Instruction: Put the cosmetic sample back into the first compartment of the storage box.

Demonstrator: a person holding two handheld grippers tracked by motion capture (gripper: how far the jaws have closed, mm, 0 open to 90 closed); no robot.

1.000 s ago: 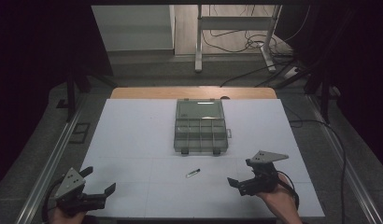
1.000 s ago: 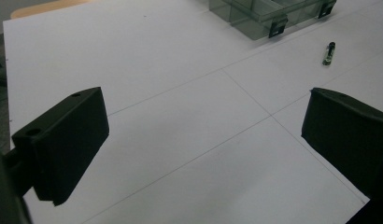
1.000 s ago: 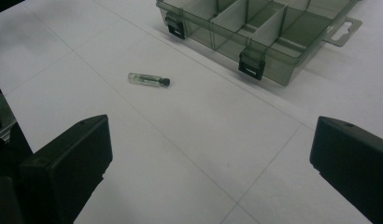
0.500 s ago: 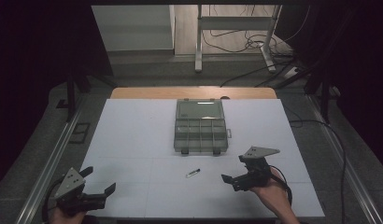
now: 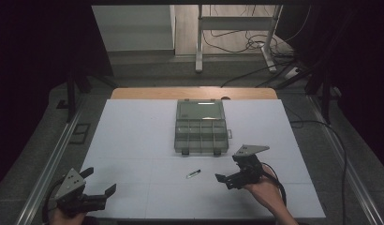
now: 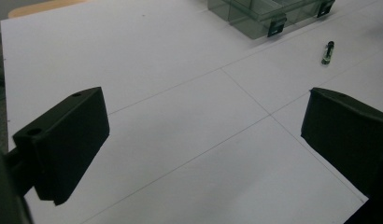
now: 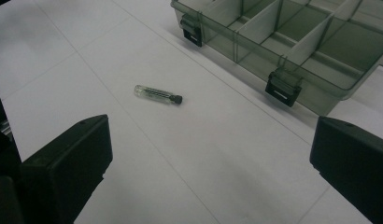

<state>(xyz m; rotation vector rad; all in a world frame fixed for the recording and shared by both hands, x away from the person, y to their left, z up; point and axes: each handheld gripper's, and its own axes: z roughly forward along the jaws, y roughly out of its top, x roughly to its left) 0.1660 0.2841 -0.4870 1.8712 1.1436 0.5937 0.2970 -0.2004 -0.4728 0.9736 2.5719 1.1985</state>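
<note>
- The vial (image 7: 158, 94), a small clear tube with a dark cap at one end, lies flat on the white table (image 5: 134, 140), ahead of the right gripper (image 5: 234, 176) and a little to the left of its line of sight.
- To take it cleanly, the right gripper would likely do best to swing left until the tube sits midway between the jaws, then come down low, with the jaws crossing the tube's length so it cannot roll out.
- A soft close on the clear body, away from the cap, looks the safer hold; the tube is thin and round and may skid on the smooth sheet.
- The right gripper's jaws stand wide apart with nothing between them, held just above the table in the person's hand (image 5: 265, 190).
- Past the vial, ahead and to that gripper's right, sits the box (image 7: 292, 51), a smoky clear organizer with its lid thrown back, dividers bare and two dark latches on the near wall.
- The left gripper (image 5: 89, 194), well apart from the vial at the near left corner, also hangs with jaws spread and empty; from it the vial (image 6: 327, 52) shows far ahead to the right.
</note>
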